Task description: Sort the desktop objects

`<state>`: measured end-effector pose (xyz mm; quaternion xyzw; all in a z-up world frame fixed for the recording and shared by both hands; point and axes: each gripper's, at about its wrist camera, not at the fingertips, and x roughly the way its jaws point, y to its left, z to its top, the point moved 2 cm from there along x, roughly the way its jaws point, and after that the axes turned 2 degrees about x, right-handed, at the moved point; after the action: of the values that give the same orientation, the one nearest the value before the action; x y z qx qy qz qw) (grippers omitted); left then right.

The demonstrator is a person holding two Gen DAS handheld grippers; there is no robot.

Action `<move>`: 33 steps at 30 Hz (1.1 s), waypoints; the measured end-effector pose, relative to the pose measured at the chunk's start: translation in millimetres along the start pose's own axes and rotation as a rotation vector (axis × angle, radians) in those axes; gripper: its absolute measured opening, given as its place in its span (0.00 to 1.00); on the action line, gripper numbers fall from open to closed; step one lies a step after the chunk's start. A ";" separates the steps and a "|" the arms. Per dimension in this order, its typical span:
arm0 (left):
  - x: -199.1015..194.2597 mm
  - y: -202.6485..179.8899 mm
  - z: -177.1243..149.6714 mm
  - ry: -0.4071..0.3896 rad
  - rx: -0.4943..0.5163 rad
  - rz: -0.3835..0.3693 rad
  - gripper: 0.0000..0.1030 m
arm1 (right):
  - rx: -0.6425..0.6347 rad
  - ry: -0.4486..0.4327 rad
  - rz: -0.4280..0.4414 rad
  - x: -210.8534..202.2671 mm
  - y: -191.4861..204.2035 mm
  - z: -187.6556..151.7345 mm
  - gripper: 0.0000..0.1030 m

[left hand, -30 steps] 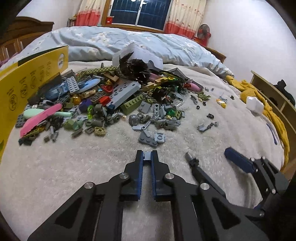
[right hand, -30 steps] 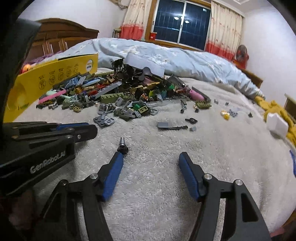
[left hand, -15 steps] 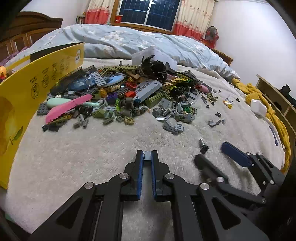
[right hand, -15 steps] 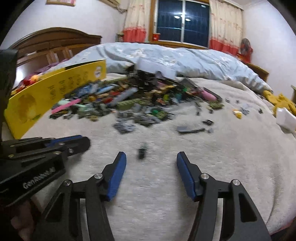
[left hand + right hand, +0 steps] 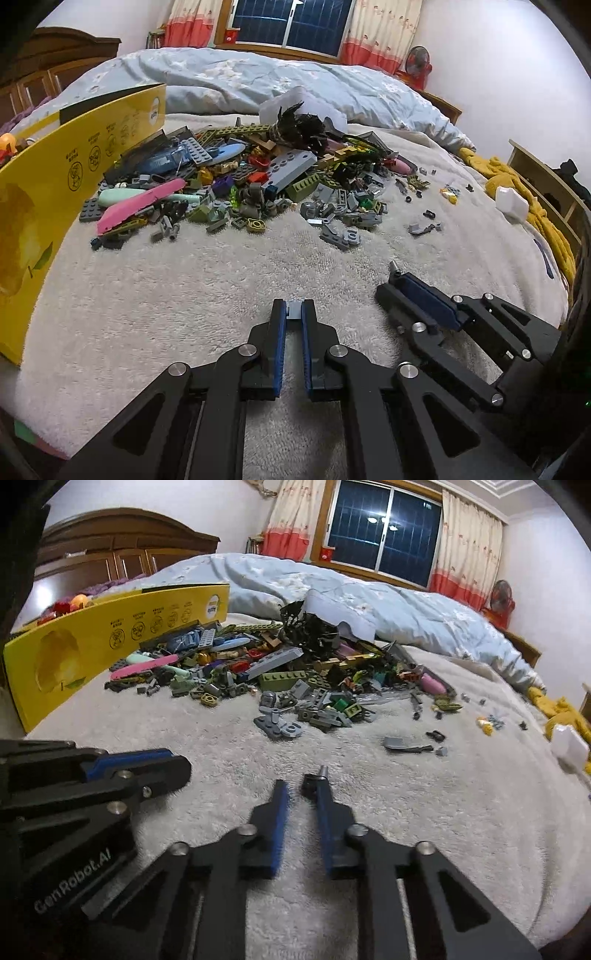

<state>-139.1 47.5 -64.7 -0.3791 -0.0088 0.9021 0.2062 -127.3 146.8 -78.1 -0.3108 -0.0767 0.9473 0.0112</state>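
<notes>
The left hand-held gripper (image 5: 294, 314) pinched a small grey brick (image 5: 294, 309); the right hand-held gripper (image 5: 302, 788) clamped a tiny dark pin (image 5: 314, 778) above the bed's (image 5: 406, 812) near edge. Both looked light, rigid, slippery: grip flat faces.

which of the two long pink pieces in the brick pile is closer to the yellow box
The long flat hot-pink piece at the pile's left edge, just beside the yellow box. The other pink piece is paler, rounded, and lies on the pile's far right side.
</notes>
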 end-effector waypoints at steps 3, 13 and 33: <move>-4.8 1.4 -1.4 -0.018 -0.011 -0.043 0.08 | -0.035 0.007 -0.010 -1.3 2.0 0.4 0.09; -50.5 -7.6 2.5 -0.276 0.107 0.035 0.08 | -0.032 -0.163 -0.015 -49.2 -8.8 16.5 0.08; -108.1 0.2 -5.3 -0.434 0.174 0.136 0.08 | -0.118 -0.291 0.145 -92.7 35.5 26.5 0.08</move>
<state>-67.6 5.7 5.0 -0.1568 0.0504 0.9716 0.1701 -67.3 101.7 -8.0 -0.1754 -0.1101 0.9745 -0.0867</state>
